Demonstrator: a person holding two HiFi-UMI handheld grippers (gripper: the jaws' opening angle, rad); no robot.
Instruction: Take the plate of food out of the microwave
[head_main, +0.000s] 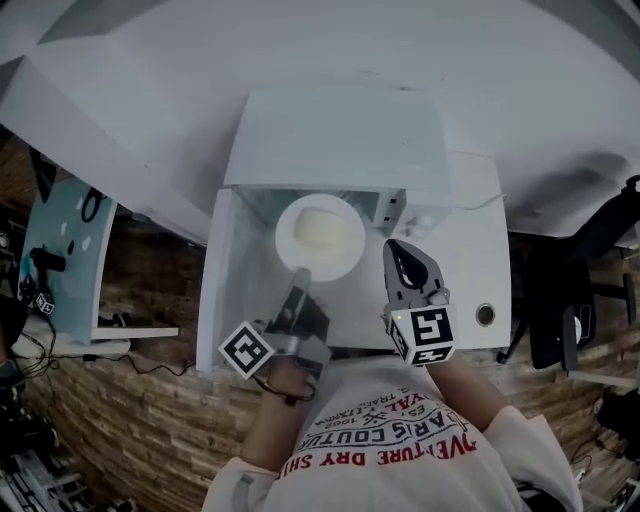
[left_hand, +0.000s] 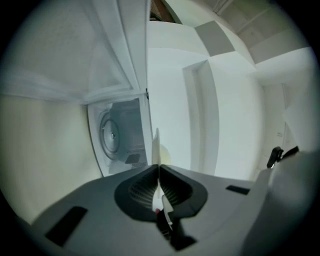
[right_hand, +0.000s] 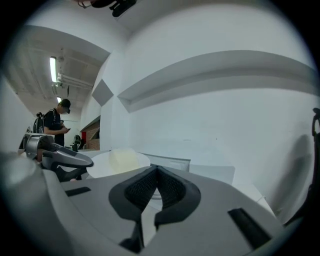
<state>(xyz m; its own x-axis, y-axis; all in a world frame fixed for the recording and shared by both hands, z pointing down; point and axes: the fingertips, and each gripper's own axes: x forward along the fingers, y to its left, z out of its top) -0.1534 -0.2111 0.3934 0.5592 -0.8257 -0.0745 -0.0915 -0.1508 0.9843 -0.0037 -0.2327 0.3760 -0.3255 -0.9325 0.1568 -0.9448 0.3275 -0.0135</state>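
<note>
The food (head_main: 322, 232) on the plate (head_main: 345, 262) is a pale lump, too blurry to say what it is. The left hand-held gripper (head_main: 300, 278) covers the plate's near rim, and the plate hides part of the inside of the microwave (head_main: 330, 130). In the left gripper view the plate shows only as a thin edge.

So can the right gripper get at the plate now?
Probably yes: the plate is out front of the microwave, its right edge bare beside the right gripper, whose jaws are shut.
</note>
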